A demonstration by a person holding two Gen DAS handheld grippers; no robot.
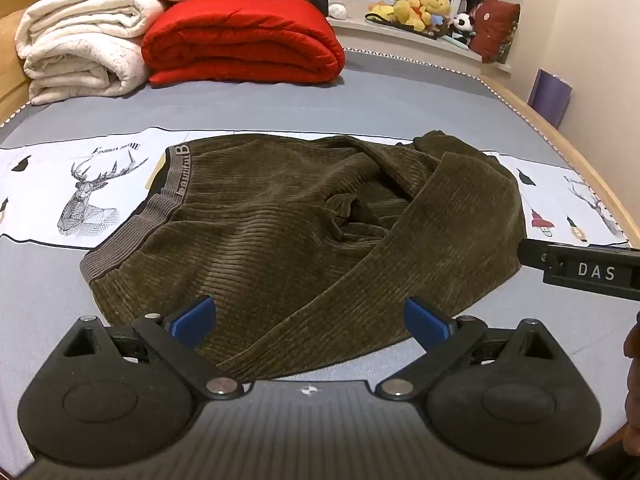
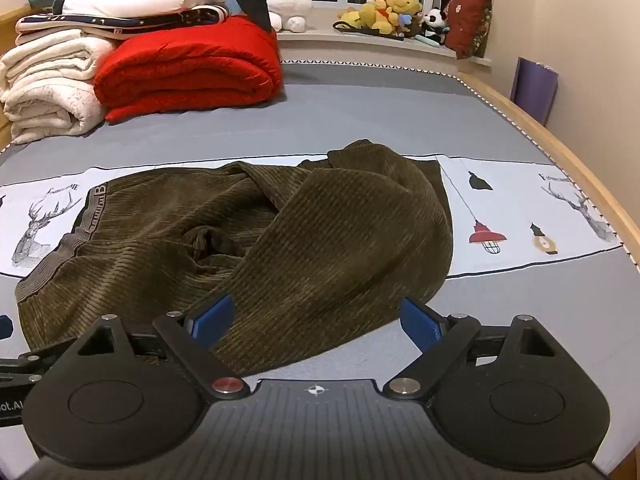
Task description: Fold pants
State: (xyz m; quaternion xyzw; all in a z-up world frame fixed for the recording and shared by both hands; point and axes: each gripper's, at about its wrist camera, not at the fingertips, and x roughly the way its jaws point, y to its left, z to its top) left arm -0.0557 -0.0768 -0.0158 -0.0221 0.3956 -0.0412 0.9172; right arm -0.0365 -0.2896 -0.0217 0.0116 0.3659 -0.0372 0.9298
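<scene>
Very start of the fold, as far as I can judge: nothing grabbed, the pants (image 1: 288, 236) lie in a loose heap mid-bed on the grey sheet (image 1: 280, 104), partly over its white printed band (image 1: 80, 184) with the deer drawing.

Left gripper (image 1: 310, 316) hangs over the near edge of the heap, jaws spread wide, nothing between the blue pads (image 1: 192, 320). Right gripper (image 2: 316, 318) is the same: jaws released, empty, angled down at the doubled-over leg (image 2: 344, 248). Both just above the cloth; no contact that I can see.

Next move likely calls for untangling first: one leg is thrown back across the seat, so it needs a pinch near its free end and a pull out flat before any real fold. Hem ends are hidden in the pile, can't say which is which.

Material: olive-brown wide-wale corduroy, soft, ribbed, limp, deep creases at the crotch. Waistband (image 1: 176, 184) at left is ribbed elastic, grey strip with lettering, partly flipped open.

Behind: red quilted duvet (image 1: 244, 40), rolled, puffy; cream fleece blankets (image 1: 76, 44), stacked; plush toys (image 1: 420, 8) on the window ledge.
</scene>
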